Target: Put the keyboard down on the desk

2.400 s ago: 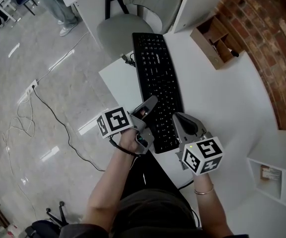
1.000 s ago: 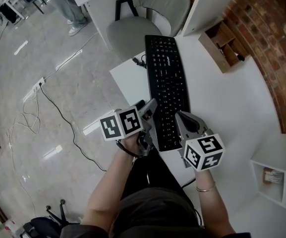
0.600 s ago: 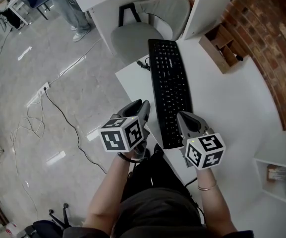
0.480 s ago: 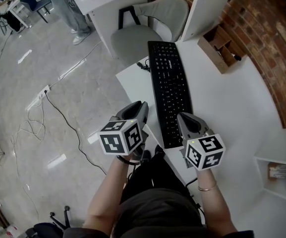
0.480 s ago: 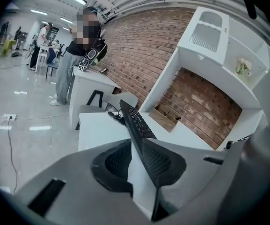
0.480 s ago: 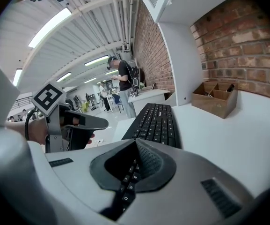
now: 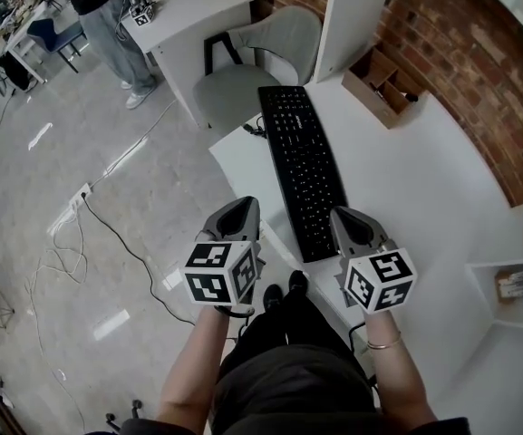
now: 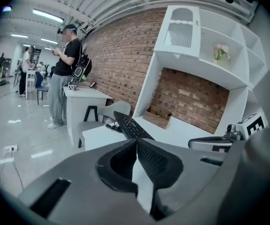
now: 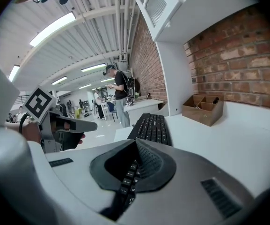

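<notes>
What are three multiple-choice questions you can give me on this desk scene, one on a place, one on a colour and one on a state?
1. Where does the keyboard lie?
A. on the chair seat
B. flat on the white desk
C. on the floor

2. What colour is the keyboard?
A. black
B. white
C. red

3. How do the left gripper's jaws stand?
A. wide apart
B. clamped on the keyboard
C. together on nothing

Answers:
1 B: the head view shows it lying flat on the desk top.
2 A: its keys and frame are black in every view.
3 C: the jaws have just been closing, and in the left gripper view their tips meet with nothing between them.
</notes>
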Tool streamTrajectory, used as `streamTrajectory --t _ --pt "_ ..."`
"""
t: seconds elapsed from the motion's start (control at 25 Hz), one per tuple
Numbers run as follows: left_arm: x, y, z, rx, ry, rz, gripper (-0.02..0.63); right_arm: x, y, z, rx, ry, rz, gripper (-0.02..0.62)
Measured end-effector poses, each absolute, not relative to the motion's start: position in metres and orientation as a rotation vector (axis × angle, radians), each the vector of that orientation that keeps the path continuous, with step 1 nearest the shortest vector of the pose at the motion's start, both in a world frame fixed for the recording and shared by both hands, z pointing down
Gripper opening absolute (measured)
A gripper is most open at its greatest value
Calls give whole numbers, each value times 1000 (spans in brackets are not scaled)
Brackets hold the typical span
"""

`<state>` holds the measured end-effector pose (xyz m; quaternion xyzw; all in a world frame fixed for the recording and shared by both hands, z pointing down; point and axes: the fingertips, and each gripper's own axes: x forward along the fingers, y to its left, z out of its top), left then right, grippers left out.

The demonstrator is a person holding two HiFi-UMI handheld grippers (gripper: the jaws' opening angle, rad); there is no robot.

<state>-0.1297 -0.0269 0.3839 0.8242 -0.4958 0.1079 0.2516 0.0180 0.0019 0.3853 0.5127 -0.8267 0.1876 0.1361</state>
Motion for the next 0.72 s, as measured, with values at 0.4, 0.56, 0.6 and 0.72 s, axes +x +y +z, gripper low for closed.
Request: streamTrajectory --t 0.4,0.56,0.6,0.72 --pt "-136 6 336 2431 -1376 239 9 28 37 338 1663 -2452 381 5" --pt "-139 16 327 2453 -1378 193 9 30 52 328 1702 -2474 331 5" --pt "-139 17 327 2454 -1377 188 8 30 55 327 1702 -2477 323 5" --pt "-139 21 325 2453 -1373 178 8 30 60 325 1705 -2478 308 5"
